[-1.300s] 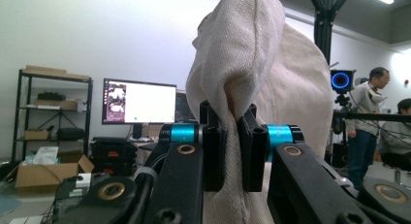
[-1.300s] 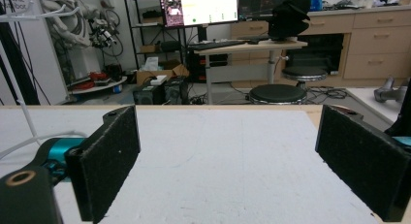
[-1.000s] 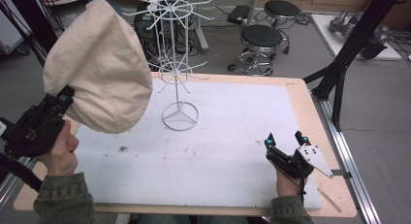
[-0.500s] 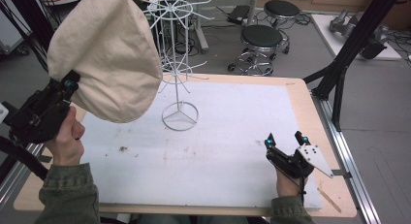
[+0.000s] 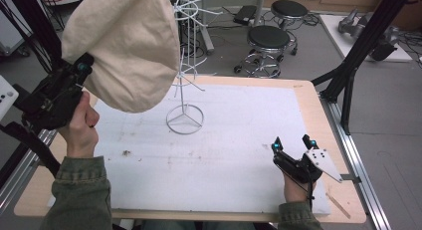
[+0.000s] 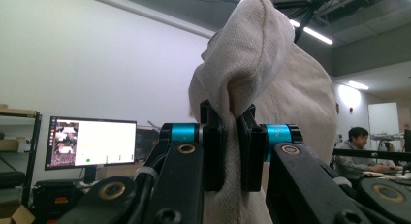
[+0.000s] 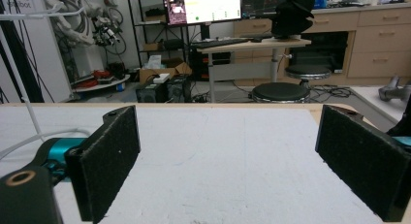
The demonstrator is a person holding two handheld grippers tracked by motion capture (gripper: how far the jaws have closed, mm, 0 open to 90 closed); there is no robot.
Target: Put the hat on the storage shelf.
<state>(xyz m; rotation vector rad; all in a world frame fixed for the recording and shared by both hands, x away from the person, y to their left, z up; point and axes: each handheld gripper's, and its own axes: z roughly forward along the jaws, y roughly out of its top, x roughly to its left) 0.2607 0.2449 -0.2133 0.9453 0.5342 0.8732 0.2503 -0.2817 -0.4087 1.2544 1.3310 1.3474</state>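
A large cream cloth hat [image 5: 122, 46] hangs in the air at the upper left, beside the top of a white wire rack [image 5: 185, 65] that stands on the white mat. My left gripper [image 5: 82, 73] is shut on the hat's edge; in the left gripper view the cloth [image 6: 257, 69] is pinched between the two black jaws and rises above them. My right gripper [image 5: 291, 143] rests low at the table's front right, open, with nothing between its pads [image 7: 109, 161].
The white mat [image 5: 239, 135] covers most of the wooden table [image 5: 318, 105]. Two black stools [image 5: 268, 38] stand behind the table. A black frame leg [image 5: 363, 46] slants at the right, and a metal rail [image 5: 356, 155] runs along the right edge.
My left gripper has lifted the hat higher and to the right, closer to the top of the wire rack. The right gripper has stayed still.
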